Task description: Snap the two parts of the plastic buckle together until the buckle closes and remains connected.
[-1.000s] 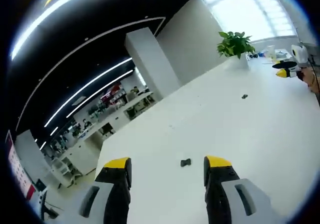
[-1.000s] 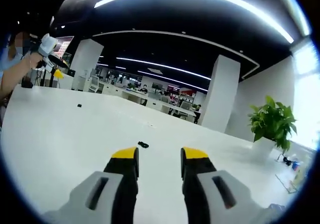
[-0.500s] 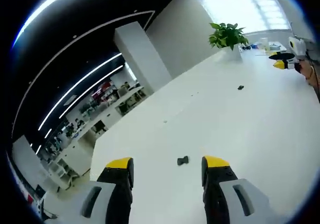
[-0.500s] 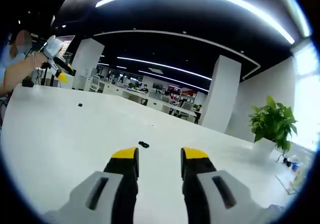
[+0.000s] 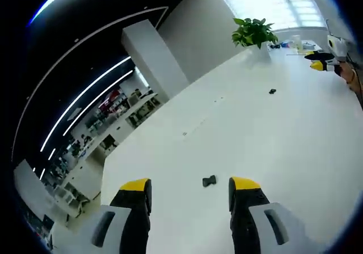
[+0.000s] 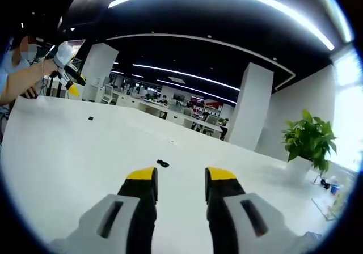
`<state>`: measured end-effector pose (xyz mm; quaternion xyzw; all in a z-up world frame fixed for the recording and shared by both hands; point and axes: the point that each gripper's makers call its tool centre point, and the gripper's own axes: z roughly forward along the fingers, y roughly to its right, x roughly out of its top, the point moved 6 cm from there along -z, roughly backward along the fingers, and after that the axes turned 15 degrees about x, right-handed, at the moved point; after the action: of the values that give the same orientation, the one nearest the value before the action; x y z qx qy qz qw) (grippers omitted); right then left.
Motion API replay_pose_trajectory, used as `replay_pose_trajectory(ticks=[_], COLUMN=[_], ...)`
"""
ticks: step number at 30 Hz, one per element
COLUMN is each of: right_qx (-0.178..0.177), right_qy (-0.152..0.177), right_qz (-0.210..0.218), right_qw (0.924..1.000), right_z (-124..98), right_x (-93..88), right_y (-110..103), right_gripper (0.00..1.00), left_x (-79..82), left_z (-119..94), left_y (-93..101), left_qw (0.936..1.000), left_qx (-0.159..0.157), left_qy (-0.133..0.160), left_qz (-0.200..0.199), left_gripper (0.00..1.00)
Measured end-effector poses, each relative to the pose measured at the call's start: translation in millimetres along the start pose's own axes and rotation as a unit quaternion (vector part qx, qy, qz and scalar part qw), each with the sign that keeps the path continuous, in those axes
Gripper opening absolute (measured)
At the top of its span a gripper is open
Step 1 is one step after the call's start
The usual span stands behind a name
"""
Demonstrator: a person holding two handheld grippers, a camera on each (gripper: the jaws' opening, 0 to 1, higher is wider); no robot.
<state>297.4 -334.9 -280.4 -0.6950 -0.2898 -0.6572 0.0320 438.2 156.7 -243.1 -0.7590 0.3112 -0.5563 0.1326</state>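
One small dark buckle part (image 5: 209, 180) lies on the white table (image 5: 283, 152), just beyond and between the tips of my left gripper (image 5: 190, 184), which is open and holds nothing. The other dark buckle part (image 5: 272, 91) lies farther off, towards the right gripper (image 5: 320, 61) at the right edge. In the right gripper view, a buckle part (image 6: 163, 164) lies just ahead of the left jaw of my right gripper (image 6: 181, 174), which is open and empty. The second part (image 6: 91, 118) rests far to the left, below the left gripper (image 6: 68, 75) in a person's hand.
A potted green plant (image 5: 253, 32) stands at the table's far end by a bright window; the same plant (image 6: 309, 138) is at the right of the right gripper view. A white pillar (image 6: 249, 104) and distant office desks lie beyond the table. Small items (image 6: 329, 186) sit near the plant.
The left gripper view has shifted and tilted a little with the hand. Seen from the right gripper, the left gripper has changed its tilt. Both buckle parts lie where they were.
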Motion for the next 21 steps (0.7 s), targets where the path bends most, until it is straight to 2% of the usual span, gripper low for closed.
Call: replay_pose_trajectory(ticks=[15, 21], right_qx=[0.000, 0.004], right_qy=[-0.005, 0.004], right_qz=[0.001, -0.002], right_qw=[1.0000, 1.0000], right_z=[0, 1], right_x=[-1.4, 1.9], right_y=[1, -1], right_gripper=[0.33, 0.34], left_x=[0.1, -0.4], left_z=[18, 26], left_y=[-1.2, 0.3], left_qw=[0.9992, 0.9980], left_qx=[-0.029, -0.047], left_qy=[-0.023, -0.031], left_qz=[0.015, 0.029], left_gripper=[0.54, 0.54])
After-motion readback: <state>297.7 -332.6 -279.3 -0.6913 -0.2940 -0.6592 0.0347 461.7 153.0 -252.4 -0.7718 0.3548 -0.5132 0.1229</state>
